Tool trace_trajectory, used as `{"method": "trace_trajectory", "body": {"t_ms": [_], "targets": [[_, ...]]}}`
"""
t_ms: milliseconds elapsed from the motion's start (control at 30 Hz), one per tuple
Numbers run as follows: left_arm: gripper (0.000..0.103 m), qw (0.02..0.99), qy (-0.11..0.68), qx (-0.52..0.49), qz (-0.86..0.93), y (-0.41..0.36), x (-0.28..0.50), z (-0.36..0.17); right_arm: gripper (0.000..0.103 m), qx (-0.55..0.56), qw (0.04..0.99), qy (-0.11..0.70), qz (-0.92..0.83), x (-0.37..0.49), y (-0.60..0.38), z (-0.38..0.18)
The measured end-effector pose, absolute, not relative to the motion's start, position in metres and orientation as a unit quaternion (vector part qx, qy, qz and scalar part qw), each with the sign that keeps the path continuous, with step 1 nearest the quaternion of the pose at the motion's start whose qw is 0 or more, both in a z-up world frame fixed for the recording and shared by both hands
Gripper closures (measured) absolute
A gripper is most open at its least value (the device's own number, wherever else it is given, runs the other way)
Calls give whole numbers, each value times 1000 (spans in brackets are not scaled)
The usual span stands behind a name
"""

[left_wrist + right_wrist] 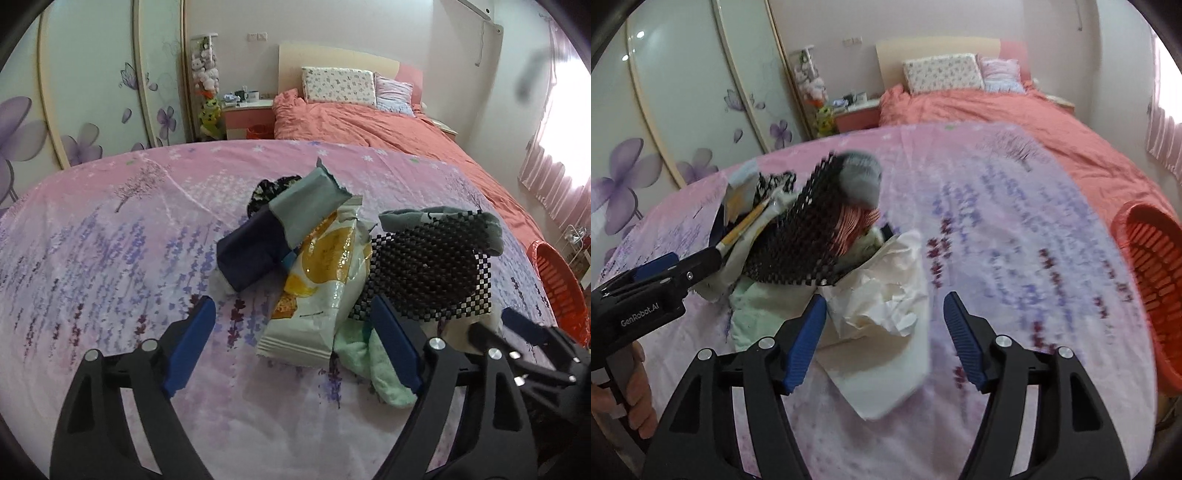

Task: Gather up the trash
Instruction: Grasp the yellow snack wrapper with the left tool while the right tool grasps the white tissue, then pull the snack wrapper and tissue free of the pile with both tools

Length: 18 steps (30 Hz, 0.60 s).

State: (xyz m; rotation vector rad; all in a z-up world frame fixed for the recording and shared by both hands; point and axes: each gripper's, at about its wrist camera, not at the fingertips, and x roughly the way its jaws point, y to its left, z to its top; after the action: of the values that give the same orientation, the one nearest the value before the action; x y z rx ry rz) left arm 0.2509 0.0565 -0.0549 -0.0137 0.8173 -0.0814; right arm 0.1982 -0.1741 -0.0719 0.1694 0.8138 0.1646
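Observation:
A pile of trash and cloth lies on the pink flowered bedspread (110, 229). It holds a white and yellow snack wrapper (317, 280), a torn grey-green wrapper (306, 199), a dark blue pouch (251, 258), a black mesh mat (424, 266) and a grey sock (480, 225). My left gripper (291, 310) is open, its blue pads either side of the snack wrapper's near end without pressing it. My right gripper (885, 299) is open over a crumpled white tissue (886, 295), which lies between the pads, apart from them. Each gripper shows in the other's view: right gripper (495, 325), left gripper (690, 258).
A red slatted basket (1152, 273) stands at the bed's right edge, also in the left wrist view as the red basket (561, 291). A pale green cloth (380, 369) lies under the pile. A coral duvet (369, 122), pillows and a nightstand are behind; a wardrobe is on the left.

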Motion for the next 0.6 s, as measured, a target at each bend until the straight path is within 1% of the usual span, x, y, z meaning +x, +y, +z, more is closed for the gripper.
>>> {"method": "trace_trajectory", "body": {"t_ms": [67, 100, 133, 167, 233, 333, 367, 400, 467, 500, 600], "targets": [[22, 915, 401, -3, -43, 52, 256, -59, 38, 82, 904, 412, 81, 204, -166, -78], [24, 914, 403, 0, -45, 50, 258, -60, 41, 79, 904, 412, 77, 205, -164, -78], [25, 913, 405, 0, -46, 49, 260, -62, 54, 81, 905, 411, 74, 204, -165, -77], [27, 912, 407, 1, -47, 48, 263, -63, 54, 86, 905, 410, 75, 204, -166, -77], [30, 910, 412, 3, -48, 45, 267, -67, 64, 95, 905, 409, 75, 201, -173, -77], [35, 905, 422, -1, -48, 43, 276, -73, 70, 98, 906, 409, 50, 195, -186, -77], [38, 904, 424, -2, -48, 43, 278, -74, 71, 97, 907, 409, 42, 194, -190, -77], [45, 904, 425, -3, -50, 43, 279, -76, 71, 97, 907, 408, 30, 192, -195, -77], [51, 902, 428, -11, -56, 44, 281, -77, 71, 98, 908, 406, 16, 190, -204, -77], [57, 902, 427, -14, -58, 44, 281, -76, 72, 99, 909, 405, 6, 188, -209, -76], [61, 904, 422, -13, -58, 50, 271, -73, 72, 98, 910, 402, -9, 189, -221, -76]]}}
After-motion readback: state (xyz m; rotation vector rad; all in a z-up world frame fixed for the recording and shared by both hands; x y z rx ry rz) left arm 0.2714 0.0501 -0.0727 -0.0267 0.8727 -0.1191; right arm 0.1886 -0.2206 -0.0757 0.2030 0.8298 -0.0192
